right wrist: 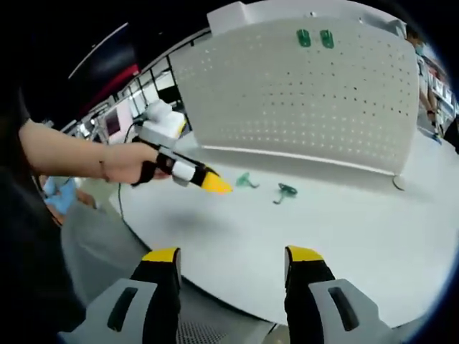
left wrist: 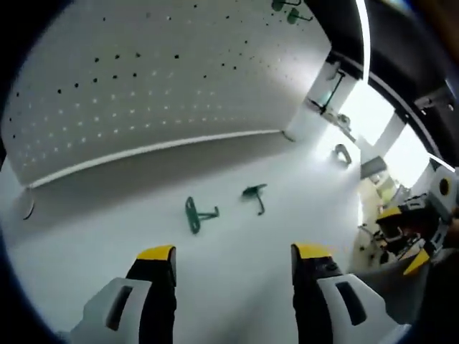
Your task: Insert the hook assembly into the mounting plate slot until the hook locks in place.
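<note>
1. Green hook assemblies, two: hook (left wrist: 199, 214) and its neighbour (left wrist: 255, 195) lie apart on the white desk (left wrist: 237, 265) before the pegboard (left wrist: 143, 79)
2. Judged light, rigid plastic; pinch the stem
3. Left gripper (left wrist: 233, 261) jaws spread, empty; right gripper (right wrist: 233, 261) likewise

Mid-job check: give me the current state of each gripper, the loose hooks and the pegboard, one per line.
Left gripper: open, empty, above the table.
Right gripper: open, empty, near the table edge.
Two green hooks: lying loose on the white table, apart.
Pegboard: upright, two green hooks already mounted near its top.
</note>
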`<act>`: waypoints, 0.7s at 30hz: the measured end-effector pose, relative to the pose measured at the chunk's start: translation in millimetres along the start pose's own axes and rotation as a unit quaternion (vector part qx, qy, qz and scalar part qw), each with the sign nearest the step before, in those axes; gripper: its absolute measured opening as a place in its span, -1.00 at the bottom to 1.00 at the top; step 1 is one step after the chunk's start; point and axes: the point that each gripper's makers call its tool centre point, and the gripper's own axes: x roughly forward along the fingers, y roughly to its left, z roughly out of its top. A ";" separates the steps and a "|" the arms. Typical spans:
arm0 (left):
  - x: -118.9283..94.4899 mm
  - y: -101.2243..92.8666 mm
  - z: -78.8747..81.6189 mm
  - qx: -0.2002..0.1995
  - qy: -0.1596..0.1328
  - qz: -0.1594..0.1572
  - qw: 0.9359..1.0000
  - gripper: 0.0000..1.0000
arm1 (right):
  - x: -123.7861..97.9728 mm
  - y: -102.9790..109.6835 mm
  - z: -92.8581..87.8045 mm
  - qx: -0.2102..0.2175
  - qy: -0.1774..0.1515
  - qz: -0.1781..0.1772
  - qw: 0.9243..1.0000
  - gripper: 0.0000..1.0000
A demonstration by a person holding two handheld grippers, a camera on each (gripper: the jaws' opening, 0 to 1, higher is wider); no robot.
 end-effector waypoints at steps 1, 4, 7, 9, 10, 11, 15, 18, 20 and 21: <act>2.4 2.5 -0.6 0.007 0.005 0.005 1.000 0.30 | -0.1 -0.6 -0.3 -0.001 0.001 -0.001 1.000 0.15; 8.3 6.9 0.3 0.008 0.017 0.008 1.000 0.16 | -3.6 0.2 1.7 -0.007 -0.001 -0.002 1.000 0.06; 15.7 9.5 7.4 -0.009 0.012 0.008 1.000 0.05 | -4.8 0.6 1.4 -0.017 0.003 0.000 1.000 0.04; 21.5 10.0 9.2 -0.007 0.016 0.012 1.000 0.01 | -5.6 -2.1 0.7 -0.013 0.003 0.000 1.000 0.03; 23.3 10.2 9.3 -0.006 0.018 0.013 1.000 -0.04 | -5.7 -2.8 0.4 -0.012 0.004 -0.001 1.000 0.03; 24.9 10.4 9.4 -0.004 0.019 0.015 1.000 -0.10 | -6.1 -4.6 -0.3 -0.009 0.005 -0.002 1.000 0.03; 31.5 15.5 6.5 -0.003 0.029 0.024 0.999 -0.28 | -6.6 -8.5 -1.6 0.002 0.006 -0.004 1.000 -0.06; 35.4 19.2 6.1 -0.009 0.032 0.028 0.999 -0.30 | -6.9 -11.3 -3.0 0.003 0.010 -0.008 1.000 -0.06; 37.6 22.6 5.5 -0.009 0.037 0.034 0.999 -0.33 | -6.3 -13.0 -4.9 0.005 0.013 -0.010 1.000 -0.06; 39.1 24.2 5.5 -0.012 0.039 0.036 0.999 -0.34 | -5.7 -14.0 -6.3 0.008 0.015 -0.011 1.000 -0.06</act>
